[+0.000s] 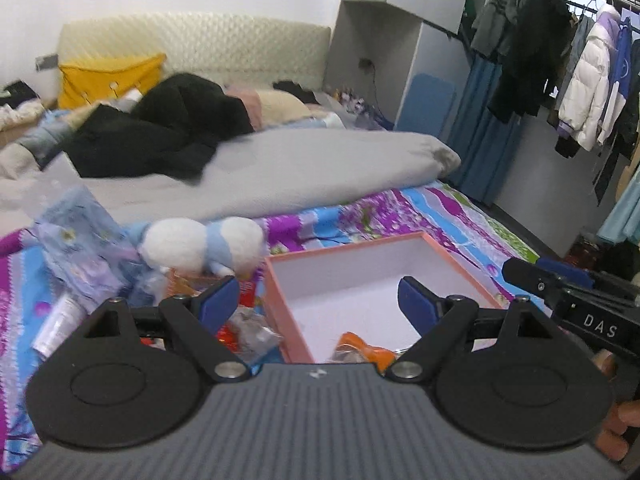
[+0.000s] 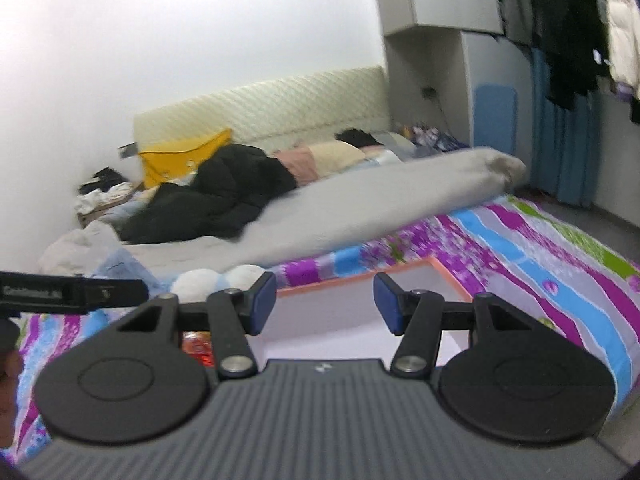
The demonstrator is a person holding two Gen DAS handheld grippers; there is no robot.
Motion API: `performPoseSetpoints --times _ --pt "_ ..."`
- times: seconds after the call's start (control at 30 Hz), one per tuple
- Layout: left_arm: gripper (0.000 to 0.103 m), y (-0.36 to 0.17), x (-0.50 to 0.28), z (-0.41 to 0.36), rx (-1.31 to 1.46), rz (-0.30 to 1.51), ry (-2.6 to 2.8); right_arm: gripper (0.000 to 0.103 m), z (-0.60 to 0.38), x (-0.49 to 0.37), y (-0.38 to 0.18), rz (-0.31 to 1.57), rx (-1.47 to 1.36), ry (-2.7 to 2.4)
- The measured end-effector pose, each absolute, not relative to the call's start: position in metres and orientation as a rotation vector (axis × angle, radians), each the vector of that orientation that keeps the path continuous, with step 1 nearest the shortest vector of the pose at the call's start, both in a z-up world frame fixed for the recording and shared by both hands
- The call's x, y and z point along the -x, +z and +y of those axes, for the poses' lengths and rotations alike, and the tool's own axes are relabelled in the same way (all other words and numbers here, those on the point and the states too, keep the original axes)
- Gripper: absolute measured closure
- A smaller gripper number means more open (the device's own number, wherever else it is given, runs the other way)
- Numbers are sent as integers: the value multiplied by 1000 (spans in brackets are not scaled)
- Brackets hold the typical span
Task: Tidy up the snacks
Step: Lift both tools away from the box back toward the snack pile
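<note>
- Fingers: left gripper (image 1: 318, 300) pads spread wide, nothing between them. Right gripper (image 2: 325, 302) pads apart too, narrower gap, also empty.
- Both hang above the bed, tilted down toward the pink box (image 1: 276, 280).
- Box sits open on the patterned sheet (image 1: 420, 208). One orange packet (image 1: 366, 350) already lies at its near edge, rest of the interior bare.
- Remaining snacks (image 1: 240, 326): loose pile of red and clear wrappers just left of the box, partly hidden under the left gripper.
- Plush toy (image 1: 200, 246) and a blue floral bag (image 1: 80, 240) sit right behind that pile.
- Risks, my read: crinkly wrappers may slip from a shallow pinch; a blind reach could snag the toy or bag; the soft bed lets the box tip if its wall is bumped.
</note>
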State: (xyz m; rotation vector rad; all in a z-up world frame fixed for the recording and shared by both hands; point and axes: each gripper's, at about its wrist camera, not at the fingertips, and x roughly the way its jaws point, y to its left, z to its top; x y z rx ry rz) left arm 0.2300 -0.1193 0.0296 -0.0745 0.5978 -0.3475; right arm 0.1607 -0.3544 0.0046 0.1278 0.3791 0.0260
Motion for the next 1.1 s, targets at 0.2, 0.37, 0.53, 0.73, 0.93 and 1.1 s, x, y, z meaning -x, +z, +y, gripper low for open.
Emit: performPoseSetpoints --times 0.2,0.37,0.53,0.73,0.93,1.1 --pt "14 26 -201 -83 68 573 -305 46 -321 -147 2 364 -123 88" --pt "14 16 -179 -55 86 568 -289 46 -296 -136 -8 360 -108 111" --pt "14 5 -158 -38 105 581 -304 46 -281 -121 -20 361 -124 98" --pt "14 -20 -136 -23 112 616 -289 46 -263 -104 -40 390 -104 106" --pt "14 -48 -124 -6 141 651 -259 46 -244 -88 -65 432 -104 147" --pt "14 -71 -117 6 187 682 -238 46 -227 -79 -80 467 -30 205"
